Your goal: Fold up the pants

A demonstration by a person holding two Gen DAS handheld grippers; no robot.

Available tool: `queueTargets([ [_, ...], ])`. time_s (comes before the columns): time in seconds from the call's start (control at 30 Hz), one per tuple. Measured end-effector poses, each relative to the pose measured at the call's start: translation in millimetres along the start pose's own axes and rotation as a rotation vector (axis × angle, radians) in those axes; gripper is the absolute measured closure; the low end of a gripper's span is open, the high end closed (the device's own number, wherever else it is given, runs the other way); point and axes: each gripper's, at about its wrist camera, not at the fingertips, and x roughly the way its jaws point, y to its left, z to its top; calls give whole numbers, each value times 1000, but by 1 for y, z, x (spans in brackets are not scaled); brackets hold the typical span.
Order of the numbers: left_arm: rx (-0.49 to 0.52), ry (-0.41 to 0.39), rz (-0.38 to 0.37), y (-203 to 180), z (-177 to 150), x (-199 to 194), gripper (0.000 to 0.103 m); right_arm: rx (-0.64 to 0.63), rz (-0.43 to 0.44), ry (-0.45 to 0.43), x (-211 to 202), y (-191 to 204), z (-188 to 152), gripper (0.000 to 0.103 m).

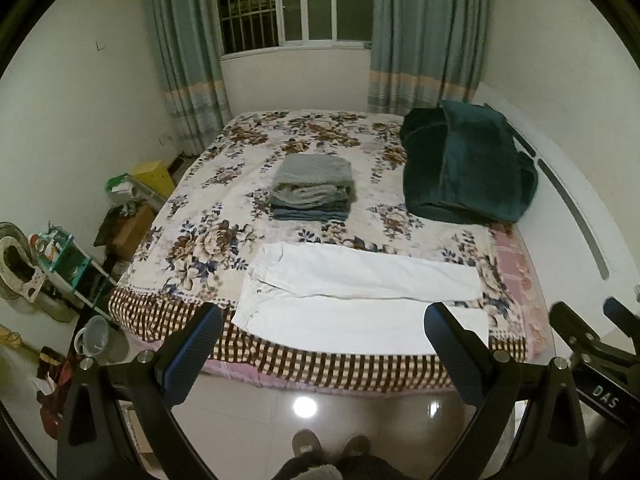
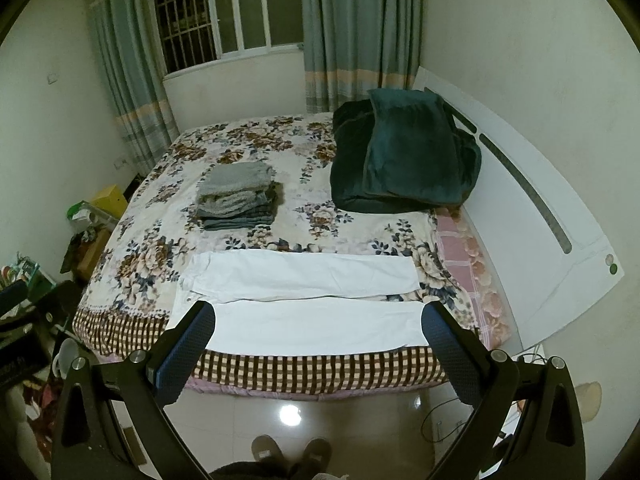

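Note:
White pants (image 1: 360,296) lie spread flat across the near edge of the floral bed (image 1: 224,236), waist to the left, both legs running right; they also show in the right wrist view (image 2: 304,300). My left gripper (image 1: 324,320) is open and empty, held in the air before the bed edge, above the floor. My right gripper (image 2: 318,318) is open and empty too, at about the same height, and shows at the right edge of the left wrist view (image 1: 584,312). Neither touches the pants.
A stack of folded grey-blue clothes (image 1: 314,188) sits mid-bed. A dark green blanket (image 1: 468,168) is heaped at the right by the white headboard (image 2: 540,216). Clutter, a shelf (image 1: 68,256) and a bucket (image 1: 94,336) stand on the floor at left. My feet (image 1: 332,446) are on glossy tiles.

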Motion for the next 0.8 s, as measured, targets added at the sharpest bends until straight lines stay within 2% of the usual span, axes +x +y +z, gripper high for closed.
queueTargets([
  [0.2, -38, 16, 100, -9, 14, 66, 0, 57, -21, 52, 72, -25, 17, 0],
  [0.37, -41, 105, 157, -20, 32, 155, 0, 102, -67, 120, 166, -48, 36, 0],
  [0.5, -25, 180, 183, -33, 43, 230, 0, 168, -85, 208, 256, -67, 52, 0],
  [0.57, -15, 233, 200, -39, 53, 277, 0, 210, -104, 247, 316, -86, 56, 0],
  [0.67, -19, 336, 206, -45, 65, 362, 0, 303, -118, 313, 403, -109, 63, 0],
  [0.8, -79, 484, 206, -39, 76, 481, 0, 437, -145, 421, 537, -143, 64, 0],
])
